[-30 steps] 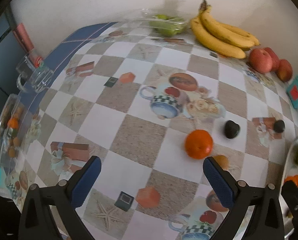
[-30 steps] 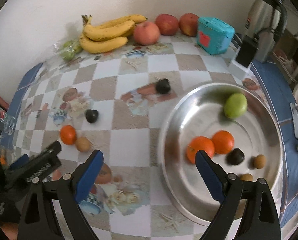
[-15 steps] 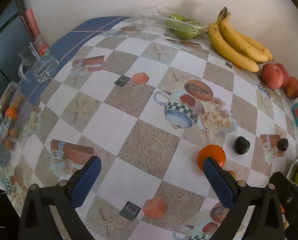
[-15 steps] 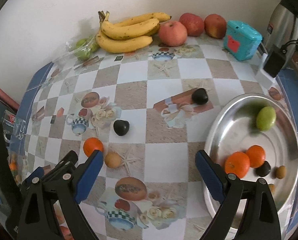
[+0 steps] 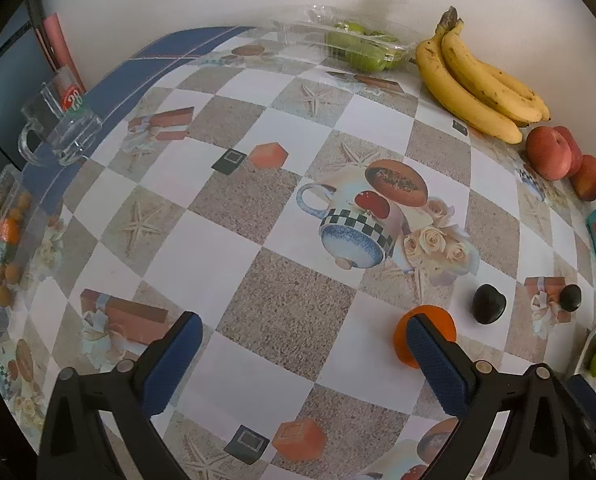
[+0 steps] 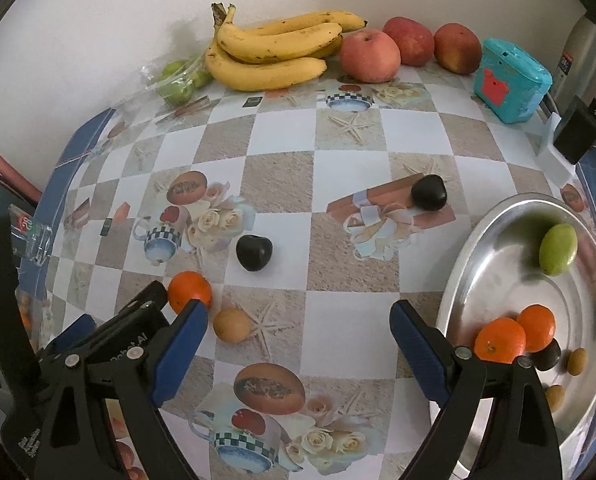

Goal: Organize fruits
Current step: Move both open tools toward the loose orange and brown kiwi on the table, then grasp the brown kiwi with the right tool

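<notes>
An orange (image 6: 189, 291) (image 5: 419, 322) lies on the checked tablecloth, partly behind my left gripper's right finger. Beside it sit a small tan fruit (image 6: 231, 324) and two dark plums (image 6: 254, 252) (image 6: 429, 193), also seen as plums (image 5: 488, 304) (image 5: 570, 297). The steel tray (image 6: 469, 264) at the right holds two oranges (image 6: 515, 334), a green fruit (image 6: 557, 249) and small dark and tan fruits. My left gripper (image 5: 301, 360) is open above the cloth. My right gripper (image 6: 298, 344) is open over bare cloth left of the tray.
Bananas (image 6: 272, 54), three red apples (image 6: 371, 55) and a clear box of green fruit (image 5: 357, 44) line the back wall. A teal box (image 6: 511, 80) and a black adapter (image 6: 577, 134) stand at the right. A glass mug (image 5: 60, 132) sits at the left edge.
Both views have shifted left across the table. The tray slid toward the right edge of the right wrist view, and the orange now sits behind the left gripper's right finger.
</notes>
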Available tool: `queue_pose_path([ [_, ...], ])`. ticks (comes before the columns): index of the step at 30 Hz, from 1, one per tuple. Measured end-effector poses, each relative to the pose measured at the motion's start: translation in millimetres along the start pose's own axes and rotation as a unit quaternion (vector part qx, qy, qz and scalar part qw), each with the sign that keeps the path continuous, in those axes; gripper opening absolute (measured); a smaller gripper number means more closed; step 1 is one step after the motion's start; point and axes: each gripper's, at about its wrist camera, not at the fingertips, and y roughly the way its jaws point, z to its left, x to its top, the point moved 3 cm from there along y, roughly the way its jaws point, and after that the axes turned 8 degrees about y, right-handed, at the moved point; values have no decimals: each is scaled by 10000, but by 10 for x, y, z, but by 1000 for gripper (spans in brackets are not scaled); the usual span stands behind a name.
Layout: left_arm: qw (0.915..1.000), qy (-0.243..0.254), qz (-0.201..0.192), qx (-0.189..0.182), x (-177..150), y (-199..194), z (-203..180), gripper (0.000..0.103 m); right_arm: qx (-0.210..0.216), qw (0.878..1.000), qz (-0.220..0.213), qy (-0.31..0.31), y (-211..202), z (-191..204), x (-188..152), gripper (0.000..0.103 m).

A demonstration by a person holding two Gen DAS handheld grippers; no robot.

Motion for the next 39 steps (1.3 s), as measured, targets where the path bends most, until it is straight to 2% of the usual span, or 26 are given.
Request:
queue_pose_path([
  [11, 9994, -86, 48, -328, 53, 26, -8, 103, 43, 9999, -44, 102, 21, -54, 5, 92],
  [13, 9992, -116, 51, -392, 64, 27, -6, 103, 45, 9999, -40, 135, 37, -71, 7, 86],
  [18, 9970, -319, 27, -703, 99, 25, 15, 102, 100, 9997, -17, 213, 80, -92, 4, 83],
  [19, 9966, -339, 31, -744, 98, 21, 15, 102, 111, 9997, -2, 210, 89, -88, 2, 77],
  [21, 9960, -362, 62, -818, 109, 23, 9, 102, 127, 9998, 41, 173, 118, -61, -9, 72],
  [25, 9953, -264, 154, -923, 129, 26, -24, 91, 282, 9994, 183, 114, 192, 28, -45, 71],
  [29, 9936, -201, 224, -1089, 153, 15, -61, 91, 376, 9989, 268, 49, 245, 125, -82, 62],
  [36, 9931, -92, 305, -1125, 145, 24, -99, 90, 313, 9986, 422, -88, 349, 232, -145, 61],
  [39, 9924, -125, 342, -1172, 146, 43, -106, 90, 334, 9983, 468, -103, 375, 265, -164, 54],
])
